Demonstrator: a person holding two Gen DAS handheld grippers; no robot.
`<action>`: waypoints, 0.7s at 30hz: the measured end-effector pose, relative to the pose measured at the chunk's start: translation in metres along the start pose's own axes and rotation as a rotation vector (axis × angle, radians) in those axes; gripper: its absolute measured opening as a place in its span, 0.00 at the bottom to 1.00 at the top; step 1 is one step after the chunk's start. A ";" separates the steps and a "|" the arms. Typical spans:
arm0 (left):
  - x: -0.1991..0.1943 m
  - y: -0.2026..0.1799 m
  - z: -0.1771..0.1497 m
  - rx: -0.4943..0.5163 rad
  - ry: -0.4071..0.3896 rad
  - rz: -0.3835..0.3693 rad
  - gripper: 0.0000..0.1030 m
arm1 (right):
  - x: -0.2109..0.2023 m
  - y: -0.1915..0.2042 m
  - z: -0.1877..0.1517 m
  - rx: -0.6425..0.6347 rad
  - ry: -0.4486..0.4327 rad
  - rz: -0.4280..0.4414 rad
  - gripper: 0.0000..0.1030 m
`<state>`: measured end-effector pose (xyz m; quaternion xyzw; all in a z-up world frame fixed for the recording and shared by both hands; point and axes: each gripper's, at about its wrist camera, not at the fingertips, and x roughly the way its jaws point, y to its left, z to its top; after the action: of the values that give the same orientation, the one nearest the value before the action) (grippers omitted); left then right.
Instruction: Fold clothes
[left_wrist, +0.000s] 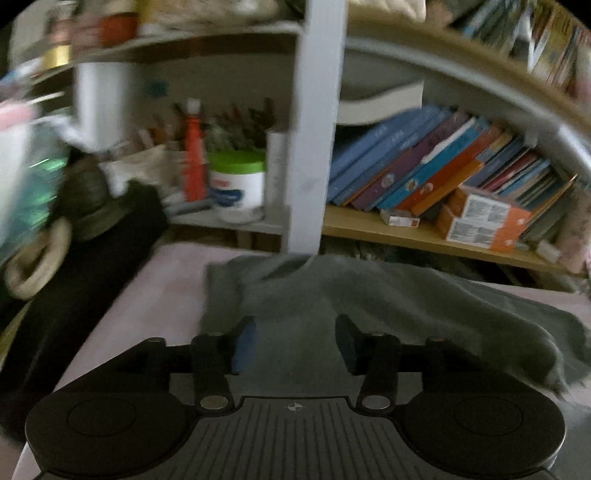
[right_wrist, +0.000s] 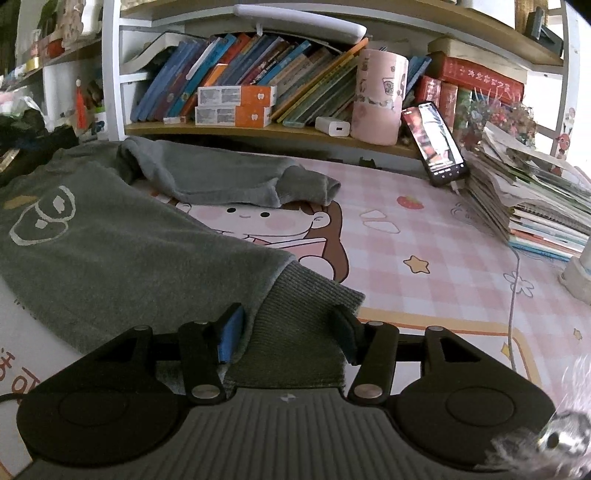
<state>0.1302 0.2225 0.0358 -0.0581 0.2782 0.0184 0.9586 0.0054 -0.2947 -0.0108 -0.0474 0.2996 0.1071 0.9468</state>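
While the grey sweatshirt (right_wrist: 110, 236) is spread before the bookshelf (right_wrist: 258, 129), both grippers — left gripper (left_wrist: 295, 341), right gripper (right_wrist: 290, 332) — are parted; its ribbed hem (right_wrist: 299, 325) is straddled, unpressed.

Pink mat (right_wrist: 424, 236) open right of grey sweatshirt (right_wrist: 110, 236). Far edge blocked by bookshelf (right_wrist: 258, 129), propped phone (right_wrist: 436, 144); paper stack (right_wrist: 532, 199) walls right side.

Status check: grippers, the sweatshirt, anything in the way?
Left gripper open over sweatshirt. Right gripper open, cuff between its jaws. Phone and book pile off to one side.
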 end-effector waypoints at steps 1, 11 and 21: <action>-0.015 0.007 -0.011 -0.016 -0.008 0.005 0.51 | -0.001 -0.001 0.000 0.005 -0.003 0.004 0.50; -0.094 0.041 -0.083 -0.140 -0.017 0.169 0.60 | -0.023 -0.018 0.003 0.049 -0.083 0.004 0.48; -0.074 0.057 -0.088 -0.356 0.018 0.099 0.70 | -0.021 -0.040 -0.002 0.124 -0.042 -0.026 0.50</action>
<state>0.0170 0.2686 -0.0036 -0.2132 0.2818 0.1140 0.9285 -0.0032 -0.3374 0.0003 0.0101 0.2851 0.0772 0.9553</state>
